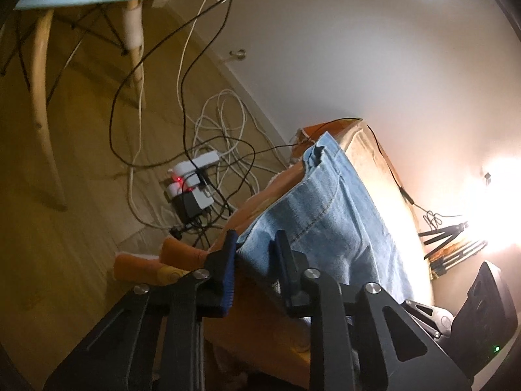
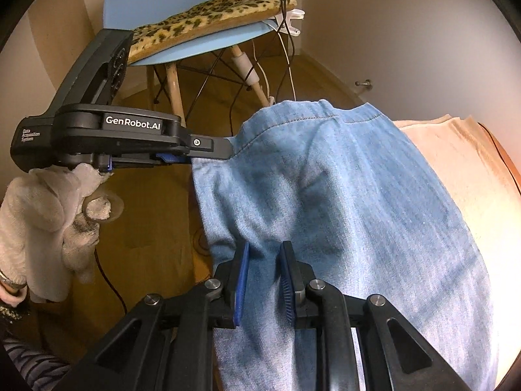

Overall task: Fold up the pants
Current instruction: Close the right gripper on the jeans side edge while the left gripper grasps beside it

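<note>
Light blue denim pants (image 1: pixel 325 195) lie spread over a surface under an orange cloth (image 1: pixel 368 156), one edge hanging over its side. In the left wrist view my left gripper (image 1: pixel 257 244) is shut on the near edge of the denim, with fabric pinched between its blue pads. The right wrist view shows the pants (image 2: pixel 342 195) from above. There my right gripper (image 2: pixel 264 260) is shut on a raised fold of denim. My left gripper (image 2: pixel 224 150) comes in from the left, held by a hand in a white glove (image 2: pixel 42 215), and clamps the pants' edge near a stitched hem.
A blue chair (image 2: pixel 195 45) with wooden legs and a leopard-print cushion (image 2: pixel 208 16) stands on the wooden floor beyond the pants. A power strip (image 1: pixel 192 185) with tangled cables lies on the floor by the wall. A folded black tripod (image 1: pixel 446 234) rests at the cloth's far side.
</note>
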